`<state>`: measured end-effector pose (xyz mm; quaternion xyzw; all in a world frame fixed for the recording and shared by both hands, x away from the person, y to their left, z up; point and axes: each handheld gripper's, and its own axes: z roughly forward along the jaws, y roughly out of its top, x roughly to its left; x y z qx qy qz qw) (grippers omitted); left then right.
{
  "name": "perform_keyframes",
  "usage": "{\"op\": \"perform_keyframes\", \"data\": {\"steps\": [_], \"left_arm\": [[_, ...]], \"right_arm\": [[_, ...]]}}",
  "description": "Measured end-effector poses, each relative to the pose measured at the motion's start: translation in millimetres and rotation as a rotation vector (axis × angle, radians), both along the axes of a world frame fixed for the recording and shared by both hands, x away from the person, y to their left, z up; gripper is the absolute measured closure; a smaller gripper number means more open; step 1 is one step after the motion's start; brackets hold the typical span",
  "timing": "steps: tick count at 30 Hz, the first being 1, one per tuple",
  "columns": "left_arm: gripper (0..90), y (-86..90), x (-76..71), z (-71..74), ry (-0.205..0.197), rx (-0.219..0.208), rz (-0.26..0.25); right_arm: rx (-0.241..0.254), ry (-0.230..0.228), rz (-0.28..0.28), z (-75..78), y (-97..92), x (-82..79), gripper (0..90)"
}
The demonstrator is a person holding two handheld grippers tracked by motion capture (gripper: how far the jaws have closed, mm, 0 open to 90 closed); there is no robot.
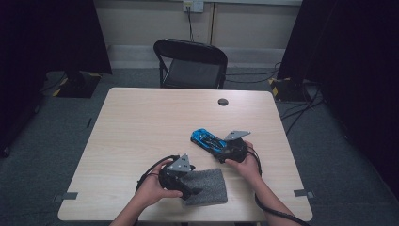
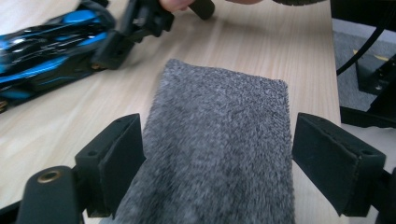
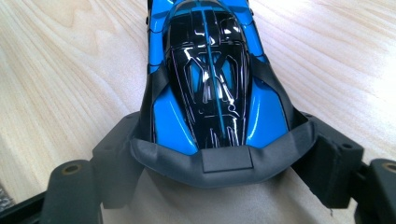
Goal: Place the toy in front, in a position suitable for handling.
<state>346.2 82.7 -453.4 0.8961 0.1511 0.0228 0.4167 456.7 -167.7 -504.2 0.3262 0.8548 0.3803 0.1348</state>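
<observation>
The left gripper (image 1: 188, 184), jaws spread to either side of the grey cloth (image 1: 207, 186) without pinching it, sits at lower centre, and the blue toy car (image 1: 208, 141), its rear clamped by the right gripper (image 1: 225, 150), lies just up-right, nose pointing upper left.

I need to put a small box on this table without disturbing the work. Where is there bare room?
The far half of the table, between the far edge and the toy car, is bare apart from a round grommet. The left side is free too. It is crowded near the front, around the grey cloth and both grippers.
</observation>
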Motion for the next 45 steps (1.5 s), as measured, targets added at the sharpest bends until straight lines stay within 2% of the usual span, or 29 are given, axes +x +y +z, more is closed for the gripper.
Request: {"op": "perform_keyframes", "data": {"steps": [2,5,10,12,13,14,16,17,19,21,24,27,30,33,35,36,37,40,43,45], "left_arm": [[17.1,-6.9,1.4,-4.4,0.009,0.017,-0.011],[22.4,-16.2,2.4,-9.6,0.020,0.010,-0.033],[29.3,-27.1,1.2,-19.4,0.023,0.030,-0.050],[31.8,-30.3,0.7,-23.9,0.014,0.066,-0.053],[34.8,-31.7,0.9,-27.8,-0.004,0.099,-0.059],[35.6,-31.7,0.9,-27.8,-0.004,0.099,-0.059],[36.3,-34.0,-1.2,-32.4,-0.044,0.119,-0.073],[36.4,-34.0,-1.2,-32.4,-0.044,0.119,-0.073],[36.5,-36.2,-4.5,-33.5,-0.069,0.130,-0.071],[37.8,-36.9,-2.8,-31.6,-0.062,0.158,-0.081],[38.8,-36.6,-2.0,-32.6,-0.038,0.141,-0.063],[46.0,-33.5,-0.7,-33.2,-0.034,0.125,-0.053],[48.2,-31.9,-1.3,-34.0,-0.035,0.114,-0.049],[54.3,-31.7,-2.7,-33.0,-0.033,0.120,-0.052],[55.0,-31.6,-3.6,-32.8,-0.033,0.119,-0.049],[55.9,-29.9,-2.4,-32.1,-0.040,0.135,-0.067],[57.6,-29.5,-3.8,-33.8,-0.024,0.103,-0.043],[62.1,-26.6,-4.3,-34.9,-0.021,0.086,-0.034],[68.8,-26.3,-6.2,-34.3,-0.028,0.093,-0.031],[70.8,-26.8,-7.3,-32.9,0.001,0.098,0.004]], "right_arm": [[0.000,0.000,0.000,0.0,0.0,0.0,24.2],[0.000,0.000,0.000,0.0,0.0,0.0,24.2],[0.000,0.000,0.000,0.0,0.0,0.0,24.2],[0.000,0.000,0.000,0.0,0.0,0.0,24.2],[0.000,0.000,0.001,0.0,0.0,0.1,24.2],[0.000,0.000,0.001,0.0,0.0,0.1,24.2],[0.000,0.000,0.001,0.0,0.0,0.1,24.2],[0.000,0.001,0.002,0.0,-0.1,0.2,24.2],[0.000,0.000,0.002,0.0,-0.1,0.1,24.2],[0.000,0.000,0.002,0.0,-0.1,0.1,24.2],[-0.001,0.000,0.002,0.0,-0.1,0.1,24.2],[0.000,0.001,0.002,0.0,-0.1,0.2,24.2],[0.000,0.001,0.003,0.0,-0.1,0.3,24.2],[0.000,0.000,0.004,0.0,-0.1,0.3,24.2],[0.000,0.000,0.003,0.0,-0.1,0.3,24.2],[-0.001,0.000,0.003,0.0,-0.1,0.2,24.2],[-0.001,0.000,0.003,0.0,-0.1,0.3,24.2],[-0.001,0.000,0.003,0.0,-0.1,0.2,24.2],[0.000,0.001,0.003,0.0,-0.1,0.3,24.1],[-0.001,0.000,0.003,0.0,-0.1,0.3,24.1]]}}
